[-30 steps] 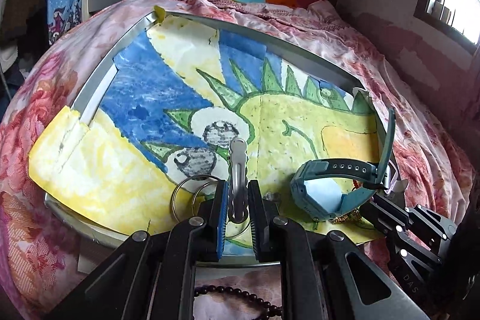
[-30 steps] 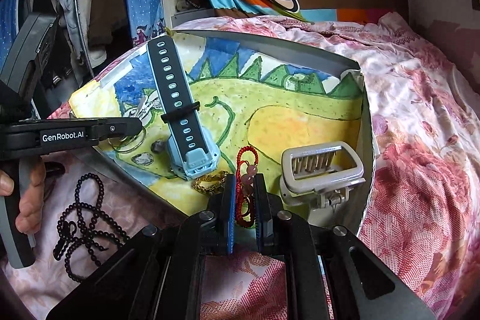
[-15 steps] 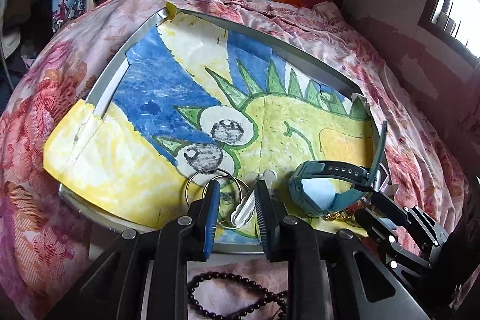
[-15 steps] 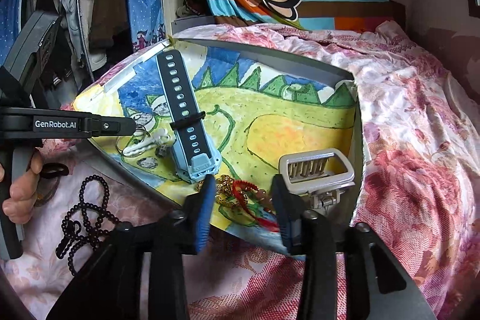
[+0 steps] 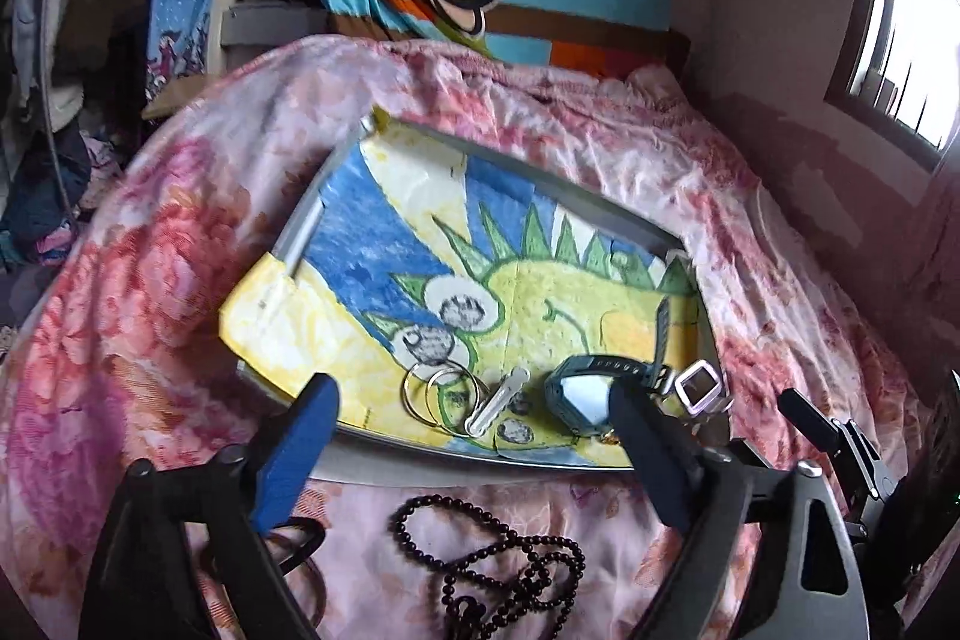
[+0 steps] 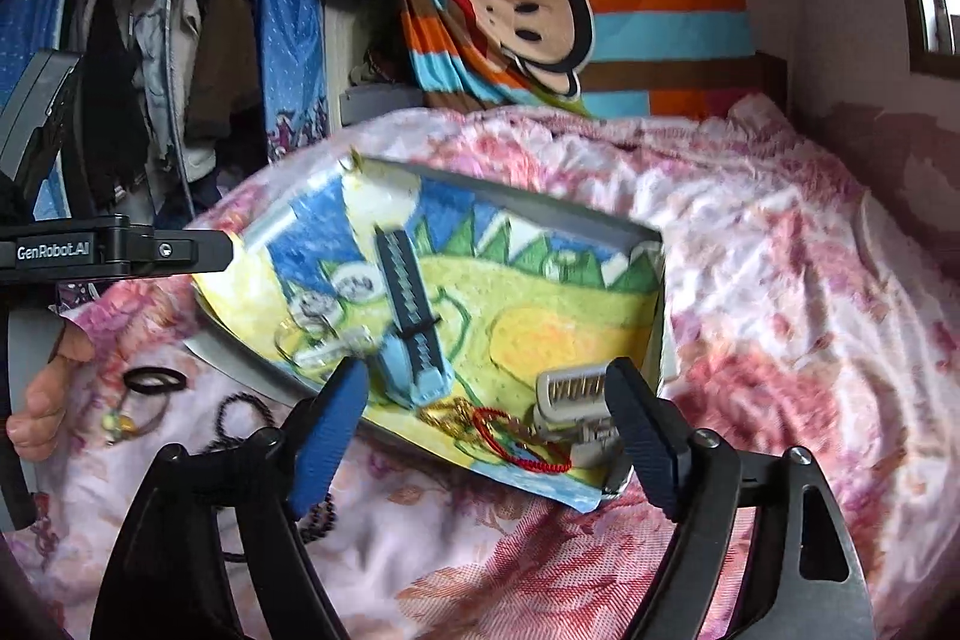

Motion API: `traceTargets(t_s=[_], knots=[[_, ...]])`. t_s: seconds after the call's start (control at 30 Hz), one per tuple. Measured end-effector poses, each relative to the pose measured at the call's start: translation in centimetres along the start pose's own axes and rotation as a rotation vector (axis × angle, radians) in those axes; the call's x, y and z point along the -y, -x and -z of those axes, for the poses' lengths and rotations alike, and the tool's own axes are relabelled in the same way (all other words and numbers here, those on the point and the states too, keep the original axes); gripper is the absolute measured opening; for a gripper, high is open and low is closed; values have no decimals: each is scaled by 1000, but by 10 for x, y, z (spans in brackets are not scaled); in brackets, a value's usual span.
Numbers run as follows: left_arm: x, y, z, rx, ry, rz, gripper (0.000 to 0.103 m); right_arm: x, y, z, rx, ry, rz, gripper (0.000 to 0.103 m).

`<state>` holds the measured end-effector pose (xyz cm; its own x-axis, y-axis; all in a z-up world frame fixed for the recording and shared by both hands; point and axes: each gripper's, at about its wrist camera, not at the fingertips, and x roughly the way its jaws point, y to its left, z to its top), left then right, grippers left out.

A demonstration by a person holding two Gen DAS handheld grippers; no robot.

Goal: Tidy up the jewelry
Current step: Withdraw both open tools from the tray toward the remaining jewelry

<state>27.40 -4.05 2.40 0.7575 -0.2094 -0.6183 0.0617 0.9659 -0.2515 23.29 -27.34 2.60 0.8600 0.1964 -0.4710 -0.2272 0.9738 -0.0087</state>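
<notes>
Nearest us on the bed [image 5: 180, 280], the black bead necklace [image 5: 498, 562] lies loose on the floral cover just short of the tray [image 5: 456, 454], and a black hair tie [image 6: 155, 379] sits beside it. Both tools are spread wide and hold nothing: the left tool [image 5: 471, 442] hangs above the tray's near rim, the right tool [image 6: 489, 424] above its near right corner.

We judge the next pick to be the necklace. We should come down with 1 finger on each side of a bunched stretch of beads, so the strand gathers instead of sliding out.

Inside the tray, on the painted paper, sit 2 key rings [image 5: 441, 388], a silver clip [image 5: 498, 400], the blue watch [image 5: 591, 391], a gold chain [image 6: 453, 412], a red cord bracelet [image 6: 522, 445] and a white hair claw [image 6: 576, 406], all crowded along the near edge.

The raised rim is the edge to clear. Farther in, the paper is bare, so that is where we would set things down.
</notes>
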Motion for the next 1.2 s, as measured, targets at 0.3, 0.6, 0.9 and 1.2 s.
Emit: traceTargets(t_s=[0.3,0.6,0.9,1.2], knots=[[-5,72,6,168,-5,-44,103,-16,64,-20,113,8,4,96],[-10,135,40,264,-75,-74,103,-40,125,-15,210,22,-7,100],[-32,168,79,275,-95,-109,103,-59,167,9,270,36,-20,101],[-53,163,117,170,-120,-123,103,-73,160,44,150,79,-46,101]])
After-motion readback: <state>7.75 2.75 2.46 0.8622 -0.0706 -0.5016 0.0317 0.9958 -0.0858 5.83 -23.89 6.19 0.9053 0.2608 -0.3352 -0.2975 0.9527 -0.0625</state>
